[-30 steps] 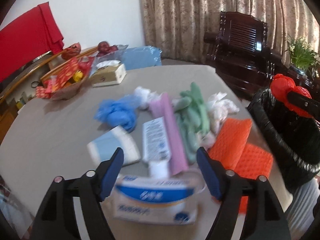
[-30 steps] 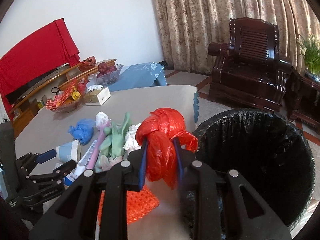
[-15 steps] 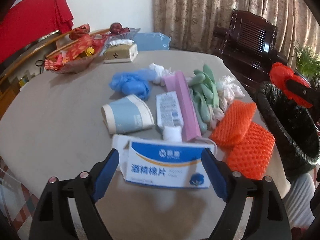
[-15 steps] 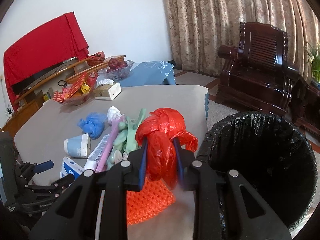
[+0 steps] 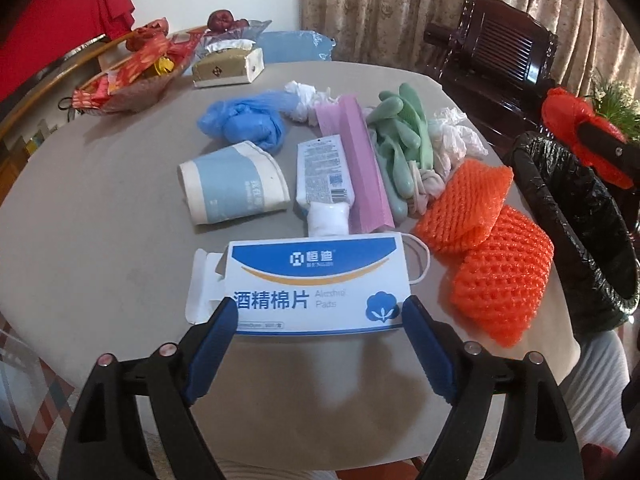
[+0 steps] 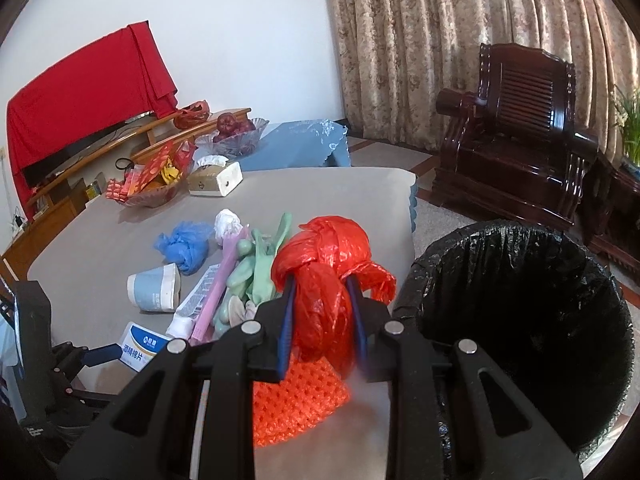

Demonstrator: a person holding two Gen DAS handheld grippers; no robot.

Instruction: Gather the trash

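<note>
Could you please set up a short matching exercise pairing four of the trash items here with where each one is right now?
Things:
1. red plastic bag
2. alcohol pads box
3. paper cup
4. orange foam net

Places:
A. lying on its side beside the squeezed tube
B. at the table edge nearest the black-lined trash bin
C. clamped in the right gripper, next to the bin
D. flat on the table, between the open jaws of the left gripper

Pairs: 1-C, 2-D, 3-A, 4-B

Home living room: armchair (image 6: 516,136), curtains (image 6: 420,40)
</note>
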